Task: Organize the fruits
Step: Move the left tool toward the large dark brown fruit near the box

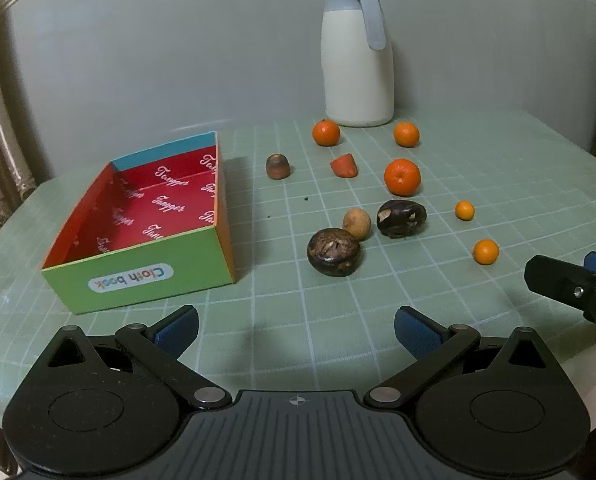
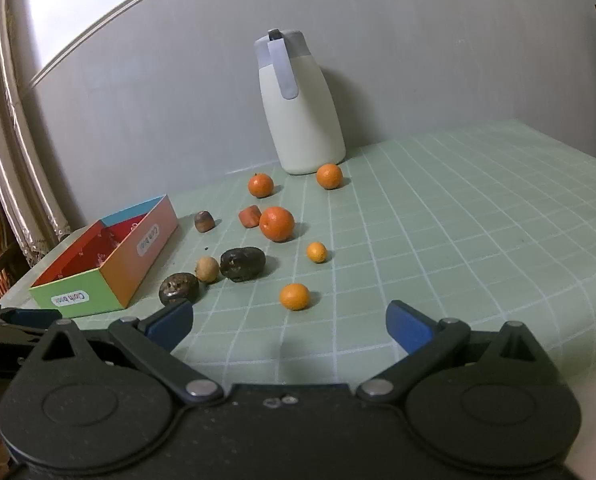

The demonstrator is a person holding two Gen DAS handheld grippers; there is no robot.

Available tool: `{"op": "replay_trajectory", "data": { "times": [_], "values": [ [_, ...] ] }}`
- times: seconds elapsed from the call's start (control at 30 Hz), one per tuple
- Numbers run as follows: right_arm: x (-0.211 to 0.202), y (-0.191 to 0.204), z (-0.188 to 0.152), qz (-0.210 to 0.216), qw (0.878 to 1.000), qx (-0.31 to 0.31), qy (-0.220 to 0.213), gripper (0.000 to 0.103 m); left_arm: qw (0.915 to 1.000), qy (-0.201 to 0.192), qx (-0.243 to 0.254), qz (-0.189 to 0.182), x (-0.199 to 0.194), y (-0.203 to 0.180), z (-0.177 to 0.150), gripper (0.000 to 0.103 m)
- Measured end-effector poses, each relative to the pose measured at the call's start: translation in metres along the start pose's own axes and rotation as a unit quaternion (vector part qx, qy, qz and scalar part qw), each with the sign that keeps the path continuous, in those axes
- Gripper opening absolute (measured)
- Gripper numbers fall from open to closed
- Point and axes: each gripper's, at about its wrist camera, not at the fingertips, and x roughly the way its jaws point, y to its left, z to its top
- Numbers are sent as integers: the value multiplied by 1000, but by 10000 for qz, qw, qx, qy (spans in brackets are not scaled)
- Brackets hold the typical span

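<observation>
Green cardboard forms the near wall of the box (image 1: 137, 272), which stands toward the left edge of the tabletop (image 1: 498, 184), and its red inside holds nothing, so I judge that the task has hardly begun. To the right of the box, all fruits lie loose on the tabletop: a small brown fruit (image 1: 277, 166) nearest the box, two dark round fruits (image 1: 335, 252) with a pale one (image 1: 356, 223) between them, a red piece (image 1: 344, 165), three larger oranges (image 1: 402, 177) toward the far edge by the white jug (image 1: 358, 64), and two tiny oranges (image 1: 486, 252) farthest right. The left gripper (image 1: 295, 330) hovers at the near edge with fingers spread wide, grasping nothing. The right gripper (image 2: 289, 326) is also released and empty, with one tiny orange just ahead of it. Every fruit remains to be moved.
</observation>
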Motion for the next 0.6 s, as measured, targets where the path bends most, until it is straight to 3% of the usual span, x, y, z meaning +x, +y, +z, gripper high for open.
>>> {"op": "replay_trajectory", "data": {
  "times": [0.4, 0.6],
  "values": [
    [3, -4, 4, 16, 9998, 187, -76, 103, 9998, 43, 195, -77, 25, -3, 8, 103],
    [5, -2, 6, 85, 9997, 231, -88, 103, 9994, -155, 304, -74, 33, -6, 13, 103]
  ]
}}
